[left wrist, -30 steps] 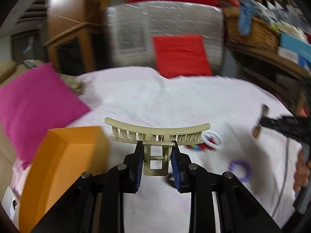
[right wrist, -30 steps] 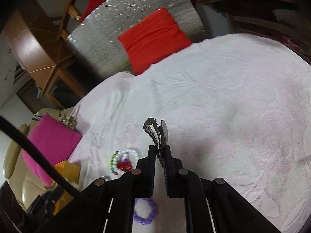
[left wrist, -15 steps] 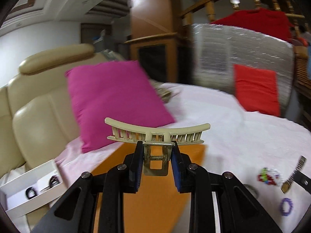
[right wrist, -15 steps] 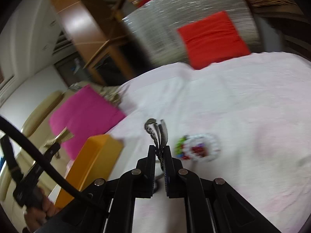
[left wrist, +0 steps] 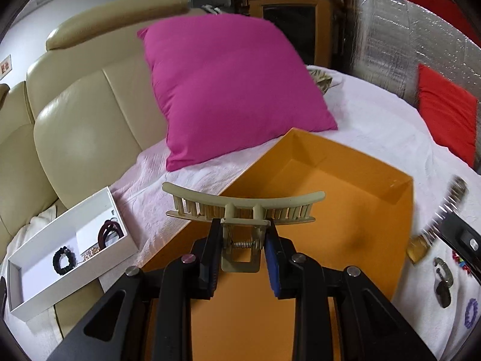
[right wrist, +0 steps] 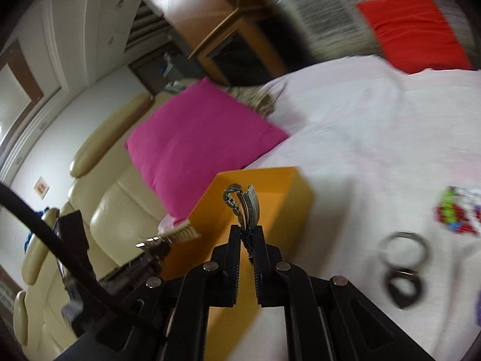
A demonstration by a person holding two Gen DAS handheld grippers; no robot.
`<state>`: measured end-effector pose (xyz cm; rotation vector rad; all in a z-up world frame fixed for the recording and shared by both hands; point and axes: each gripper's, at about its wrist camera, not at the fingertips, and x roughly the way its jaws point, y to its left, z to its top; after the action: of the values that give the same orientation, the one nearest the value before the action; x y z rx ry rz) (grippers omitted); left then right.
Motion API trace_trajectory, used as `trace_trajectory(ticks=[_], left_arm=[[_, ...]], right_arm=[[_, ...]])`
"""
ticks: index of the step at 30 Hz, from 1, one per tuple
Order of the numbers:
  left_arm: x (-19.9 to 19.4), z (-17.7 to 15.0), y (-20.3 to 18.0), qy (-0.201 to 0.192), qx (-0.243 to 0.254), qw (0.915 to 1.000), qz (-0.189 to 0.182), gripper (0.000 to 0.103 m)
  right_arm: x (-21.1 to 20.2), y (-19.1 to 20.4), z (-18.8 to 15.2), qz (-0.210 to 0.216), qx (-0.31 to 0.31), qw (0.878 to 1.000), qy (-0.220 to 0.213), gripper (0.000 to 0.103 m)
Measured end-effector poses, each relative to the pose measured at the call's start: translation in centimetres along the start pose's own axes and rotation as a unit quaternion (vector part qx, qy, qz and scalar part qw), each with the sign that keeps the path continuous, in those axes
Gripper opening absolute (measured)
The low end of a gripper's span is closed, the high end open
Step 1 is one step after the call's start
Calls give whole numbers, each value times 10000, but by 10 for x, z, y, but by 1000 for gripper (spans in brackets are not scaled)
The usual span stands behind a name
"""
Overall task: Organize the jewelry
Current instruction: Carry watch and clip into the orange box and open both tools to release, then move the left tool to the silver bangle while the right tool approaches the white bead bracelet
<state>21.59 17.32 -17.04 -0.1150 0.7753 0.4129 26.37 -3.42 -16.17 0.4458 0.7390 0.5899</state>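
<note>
My left gripper (left wrist: 242,228) is shut on a beige hair claw clip (left wrist: 243,204), squeezing its spring tabs. The clip hangs over the open orange box (left wrist: 345,186), which looks bare inside. My right gripper (right wrist: 247,233) is shut on a folded metal watch band (right wrist: 240,204), held over the near side of the same orange box (right wrist: 279,198). In the left wrist view that watch band (left wrist: 445,207) shows blurred at the box's right edge. The right wrist view catches the clip (right wrist: 180,231) to the left of the box.
A white box (left wrist: 75,282) holding a black bracelet (left wrist: 63,260) and dark hair ties lies left of the orange box. On the white cloth to the right lie a key ring (right wrist: 404,249), a coloured bead bracelet (right wrist: 457,210) and a purple bracelet (left wrist: 470,313). Pink pillow (left wrist: 228,90) and beige sofa (left wrist: 90,114) stand behind.
Both grippers swung left across the cloth, each keeping its grip. The left one, with the clip, went from beside the orange box to over it. The white box came into view.
</note>
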Motion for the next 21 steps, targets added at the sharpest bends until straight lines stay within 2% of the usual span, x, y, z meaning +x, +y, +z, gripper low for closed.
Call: trace_trajectory(ticks=[2, 6, 8, 10, 11, 12, 17, 21], left_arm=[[8, 1, 4, 133, -32, 9999, -28, 28], [11, 1, 7, 345, -73, 9994, -58, 28], [12, 2, 10, 359, -100, 9993, -35, 28], [11, 2, 12, 321, -123, 9994, 17, 33], [10, 2, 13, 299, -143, 9994, 40, 39], [9, 2, 13, 265, -159, 9995, 50, 41], [-2, 5, 5, 25, -82, 9999, 115, 42], [-17, 7, -13, -182, 28, 9998, -61, 42]], right_arm=[[23, 12, 2, 18, 0, 9999, 169, 9], [58, 23, 0, -207, 12, 9989, 424, 9], [71, 22, -4, -337, 65, 9978, 562, 9], [78, 20, -4, -437, 184, 9968, 648, 12], [77, 20, -2, -450, 182, 9969, 620, 12], [74, 19, 0, -464, 152, 9972, 566, 12], [37, 9, 12, -500, 19, 9986, 179, 12], [-16, -16, 18, -760, 29, 9970, -107, 12]])
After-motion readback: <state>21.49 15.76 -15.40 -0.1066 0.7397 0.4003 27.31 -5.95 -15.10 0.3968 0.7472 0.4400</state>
